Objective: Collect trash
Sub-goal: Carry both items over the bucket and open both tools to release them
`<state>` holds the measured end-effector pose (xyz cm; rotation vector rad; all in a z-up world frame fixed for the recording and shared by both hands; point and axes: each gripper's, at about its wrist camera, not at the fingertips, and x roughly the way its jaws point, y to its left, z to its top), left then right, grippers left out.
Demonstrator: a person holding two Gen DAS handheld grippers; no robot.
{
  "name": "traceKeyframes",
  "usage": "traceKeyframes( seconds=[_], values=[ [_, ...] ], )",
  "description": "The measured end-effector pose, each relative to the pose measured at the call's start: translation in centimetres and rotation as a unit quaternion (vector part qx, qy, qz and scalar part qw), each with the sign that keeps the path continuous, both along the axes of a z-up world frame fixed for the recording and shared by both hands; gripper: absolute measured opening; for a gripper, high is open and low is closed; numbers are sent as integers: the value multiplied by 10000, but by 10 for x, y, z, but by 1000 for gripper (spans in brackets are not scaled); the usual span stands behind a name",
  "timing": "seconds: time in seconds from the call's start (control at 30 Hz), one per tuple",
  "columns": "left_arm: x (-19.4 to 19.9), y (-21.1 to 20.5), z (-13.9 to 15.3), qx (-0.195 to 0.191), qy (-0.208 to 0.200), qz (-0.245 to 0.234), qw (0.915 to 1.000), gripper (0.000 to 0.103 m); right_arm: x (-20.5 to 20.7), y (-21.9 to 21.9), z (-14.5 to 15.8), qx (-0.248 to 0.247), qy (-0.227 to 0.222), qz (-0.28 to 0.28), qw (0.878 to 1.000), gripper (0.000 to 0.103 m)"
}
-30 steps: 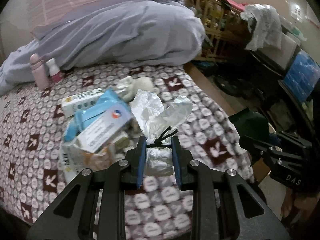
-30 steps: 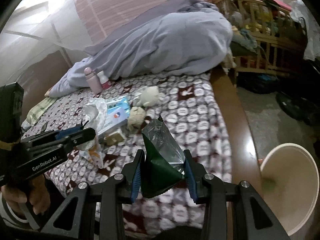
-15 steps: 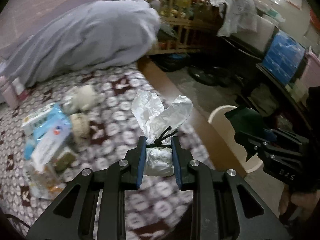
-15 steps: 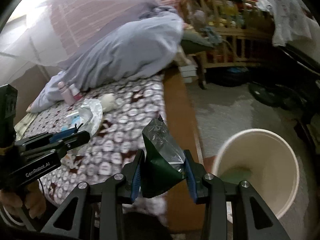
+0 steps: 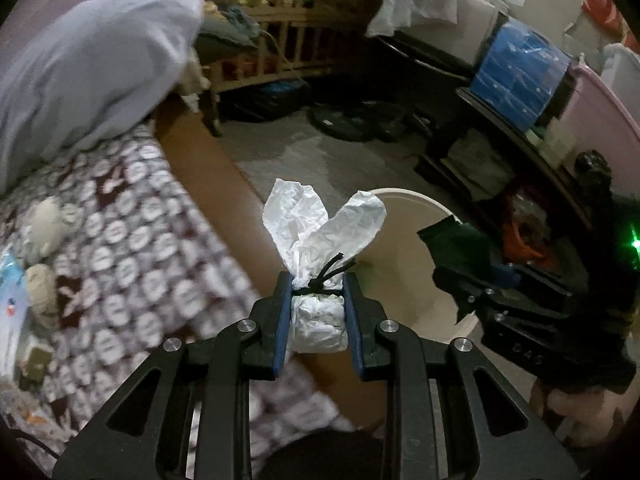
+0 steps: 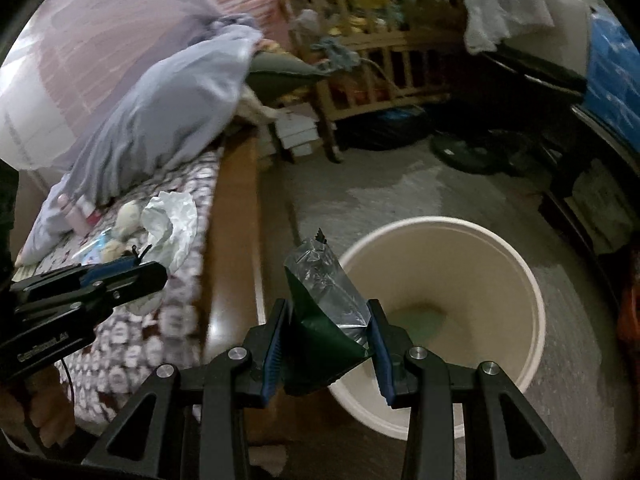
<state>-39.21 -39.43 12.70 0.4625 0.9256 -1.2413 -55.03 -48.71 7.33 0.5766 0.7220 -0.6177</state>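
My left gripper [image 5: 318, 308] is shut on a white tied plastic bag [image 5: 320, 240] with a black tie, held over the bed's wooden edge, just short of the cream bin [image 5: 404, 264]. My right gripper [image 6: 326, 336] is shut on a green and clear wrapper [image 6: 320, 312], held above the near left rim of the cream bin [image 6: 480, 276] on the floor. The left gripper and its white bag [image 6: 170, 220] show at the left of the right wrist view. The right gripper with the wrapper [image 5: 456, 244] shows at the right of the left wrist view.
More trash lies on the patterned bedspread [image 5: 120, 248]: crumpled tissues [image 5: 44, 224] and a blue packet [image 5: 12, 280]. A grey duvet [image 6: 168, 120] is heaped behind. A wooden crib [image 6: 380, 64], shelves and a blue box [image 5: 516, 76] stand across the floor.
Both grippers have swung right, away from the bed's trash pile and toward the cream bin, each still holding its item. The bin now lies close under the right gripper.
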Motion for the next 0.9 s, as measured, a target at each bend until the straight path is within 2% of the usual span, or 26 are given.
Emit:
traceKeyframes(
  seconds=[0.33,0.37,0.4,0.47,0.5,0.53,0.7,0.9],
  values=[
    [-20,-38,-13,-43,581,-401,9975,24,-26,-31,-18,181,74,-475,9987,37],
    [-20,-41,-14,-89,754,-450,9961,24,-27,-33,-18,152,111,-512,9985,43],
    [-19,-43,-14,-102,902,-473,9947,27,-27,-35,-18,108,149,-555,9983,52],
    [-17,-47,-17,-92,1217,-457,9915,46,-31,-39,-18,39,183,-688,9975,65],
    [-15,-47,-17,-135,1320,-419,9903,56,-33,-41,-17,52,153,-738,9971,68],
    [-14,-46,-16,-195,1356,-395,9898,57,-35,-42,-17,86,112,-779,9969,68],
    [-9,-35,-13,-108,1144,-277,9930,57,-30,-39,-16,103,196,-699,9973,68],
    [8,-6,-6,28,556,192,9983,57,-16,-25,-16,163,175,-482,9985,68]
  ],
)
